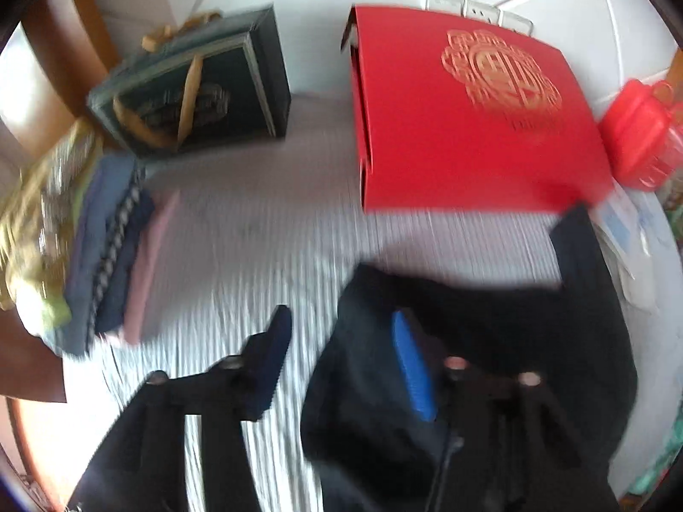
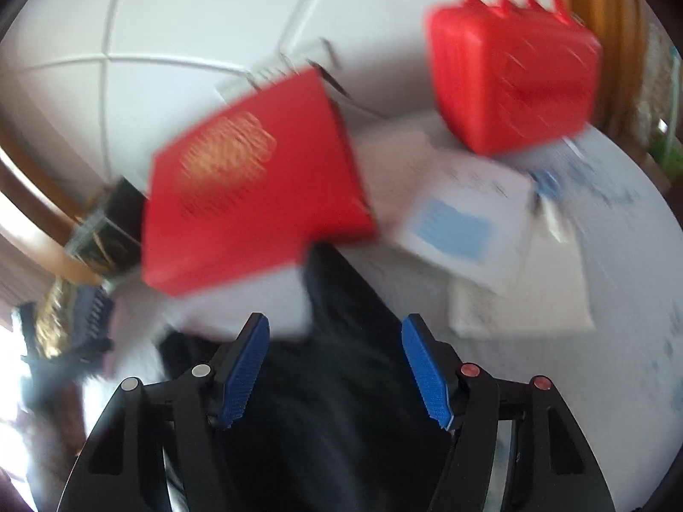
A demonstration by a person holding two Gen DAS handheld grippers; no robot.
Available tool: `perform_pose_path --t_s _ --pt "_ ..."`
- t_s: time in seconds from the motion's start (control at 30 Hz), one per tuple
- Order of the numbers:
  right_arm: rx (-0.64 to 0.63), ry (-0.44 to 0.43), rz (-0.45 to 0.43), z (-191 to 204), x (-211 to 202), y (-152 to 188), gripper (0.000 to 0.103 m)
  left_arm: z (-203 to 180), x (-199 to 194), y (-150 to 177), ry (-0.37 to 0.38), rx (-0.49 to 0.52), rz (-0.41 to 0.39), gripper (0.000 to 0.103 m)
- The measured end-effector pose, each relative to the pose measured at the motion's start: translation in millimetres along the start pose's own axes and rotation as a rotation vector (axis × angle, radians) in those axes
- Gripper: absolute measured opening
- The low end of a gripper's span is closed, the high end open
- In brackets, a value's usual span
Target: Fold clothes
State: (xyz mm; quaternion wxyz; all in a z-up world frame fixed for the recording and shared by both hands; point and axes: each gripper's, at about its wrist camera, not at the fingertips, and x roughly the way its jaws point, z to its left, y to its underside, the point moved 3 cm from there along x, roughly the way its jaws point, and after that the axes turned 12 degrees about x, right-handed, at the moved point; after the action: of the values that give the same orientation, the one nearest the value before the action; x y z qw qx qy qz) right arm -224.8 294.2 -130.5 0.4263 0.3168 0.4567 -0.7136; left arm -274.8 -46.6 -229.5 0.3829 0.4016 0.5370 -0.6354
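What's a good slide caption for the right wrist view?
Open right gripper above a black garment, red box and red basket beyond.

Red box (image 1: 469, 128), red bag (image 2: 512, 81), papers (image 2: 469, 222)

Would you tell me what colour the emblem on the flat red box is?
Gold, on the flat red box; clearest in the left wrist view.

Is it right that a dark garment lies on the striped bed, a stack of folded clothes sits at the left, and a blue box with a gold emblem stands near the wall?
Not quite. The box with the gold emblem is red, not blue, as the left wrist view shows. The rest holds: the dark garment lies on the striped bed, and the stack of folded clothes sits at the left.
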Motion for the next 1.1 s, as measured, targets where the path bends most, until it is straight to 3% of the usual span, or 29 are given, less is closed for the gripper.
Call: perform_pose_path --t_s 0.37,0.53,0.63,0.73,0.8,0.9,1.0,1.03,1.07,1.1 --pt "0.108 0.181 0.186 -150.9 -37.6 158.2 0.065 -56.7 8.3 184.3 0.157 0.056 0.173 0.051" --pt "0.077 0.153 0.228 -180.0 -43.6 198.4 0.065 -92.8 12.6 247.6 0.169 0.007 0.201 0.051" --pt "0.047 0.117 0.206 -181.3 -39.1 200.2 0.065 -119.2 15.6 270.4 0.121 0.001 0.190 0.051" --pt "-0.007 0.071 0.200 -165.9 -24.6 197.7 0.065 -138.3 11.3 272.2 0.009 0.047 0.159 0.052" --pt "-0.050 0.062 0.206 -149.8 -9.1 195.1 0.065 -142.9 11.9 272.6 -0.014 0.030 0.169 0.054" --pt "-0.125 0.094 0.202 -125.1 14.3 191.9 0.065 -139.0 15.3 276.1 0.023 -0.045 0.192 0.054" --pt "-0.218 0.156 0.195 -105.0 37.2 195.4 0.065 -139.5 16.2 279.8 0.053 -0.045 0.183 0.054" --pt "-0.251 0.183 0.193 -99.6 44.6 197.2 0.062 -142.0 15.6 281.3 0.051 -0.031 0.176 0.051" --pt "-0.284 0.206 0.188 -93.9 50.6 199.4 0.053 -144.5 15.1 282.7 0.049 -0.019 0.169 0.048" --pt "-0.317 0.212 0.181 -87.2 52.2 203.0 0.026 -146.2 14.7 283.6 0.047 -0.015 0.163 0.036"
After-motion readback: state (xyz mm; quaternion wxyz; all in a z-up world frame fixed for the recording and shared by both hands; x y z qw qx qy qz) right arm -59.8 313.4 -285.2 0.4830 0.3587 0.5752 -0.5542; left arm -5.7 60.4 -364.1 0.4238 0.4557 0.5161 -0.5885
